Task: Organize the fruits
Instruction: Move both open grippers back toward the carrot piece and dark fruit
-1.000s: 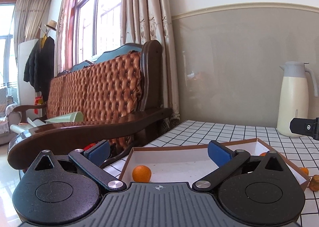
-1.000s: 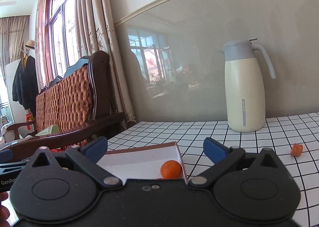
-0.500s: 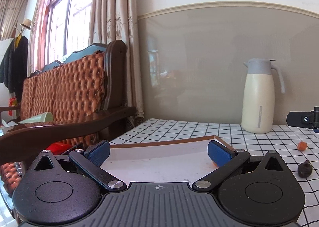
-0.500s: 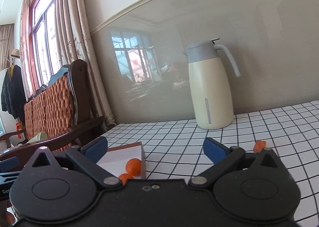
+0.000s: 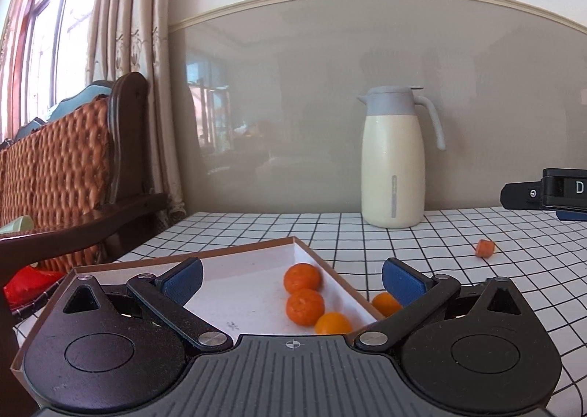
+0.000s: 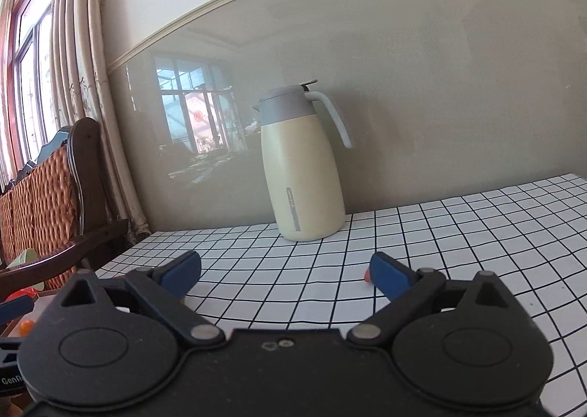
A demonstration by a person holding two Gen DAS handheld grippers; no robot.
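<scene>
A shallow white box with a brown rim [image 5: 319, 258] lies on the checked tablecloth. Three small oranges [image 5: 303, 277] sit in its right corner. One more orange [image 5: 384, 303] lies just outside the box, behind my left gripper's right finger. A small orange fruit [image 5: 485, 247] lies alone on the cloth at the right; in the right wrist view it [image 6: 366, 275] peeks out beside the right finger. My left gripper [image 5: 291, 281] is open and empty above the box. My right gripper [image 6: 285, 272] is open and empty above bare cloth; its body shows in the left wrist view [image 5: 546, 191].
A cream thermos jug [image 5: 393, 156] stands at the back by the grey wall; it also shows in the right wrist view [image 6: 304, 167]. A wooden sofa with orange padding [image 5: 66, 160] stands left of the table. Curtains hang by the window.
Both grippers have swung to the right. The sofa slid out to the left, the jug moved toward the centre, and the oranges in the box's right corner came into the left view.
</scene>
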